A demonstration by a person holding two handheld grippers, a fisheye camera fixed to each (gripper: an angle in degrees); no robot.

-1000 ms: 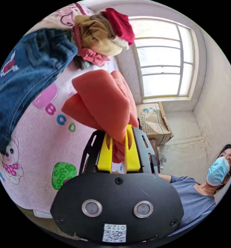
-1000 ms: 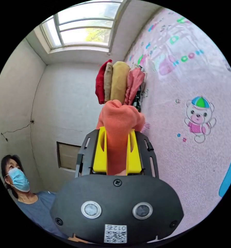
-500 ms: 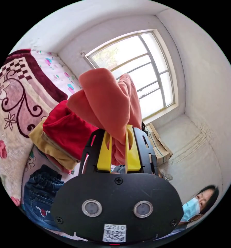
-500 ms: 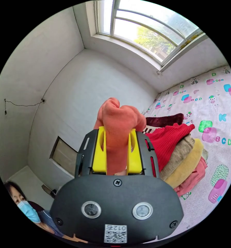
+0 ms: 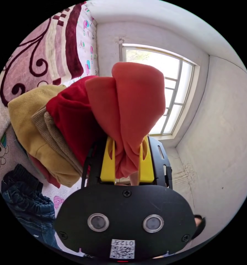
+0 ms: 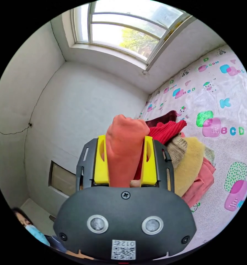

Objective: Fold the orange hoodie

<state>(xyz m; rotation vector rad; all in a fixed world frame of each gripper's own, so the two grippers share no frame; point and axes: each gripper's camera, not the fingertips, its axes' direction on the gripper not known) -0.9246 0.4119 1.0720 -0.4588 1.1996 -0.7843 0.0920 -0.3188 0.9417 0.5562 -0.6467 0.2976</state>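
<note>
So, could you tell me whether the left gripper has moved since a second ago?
Yes. The left gripper, shut on the orange hoodie, has come up close to the stack of folded clothes.

Bright daylight pours through the window (image 6: 123,30), blowing its panes out; fisheye distortion bends the edges

This is a bedroom in a home. A bed (image 6: 225,154) carries a pink sheet printed with cartoon bears and letters, a stack of folded clothes (image 6: 189,168), a patterned blanket (image 5: 40,60) and jeans (image 5: 27,204). Bare white plastered walls (image 6: 82,110) meet at a barred window (image 6: 120,27).
</note>
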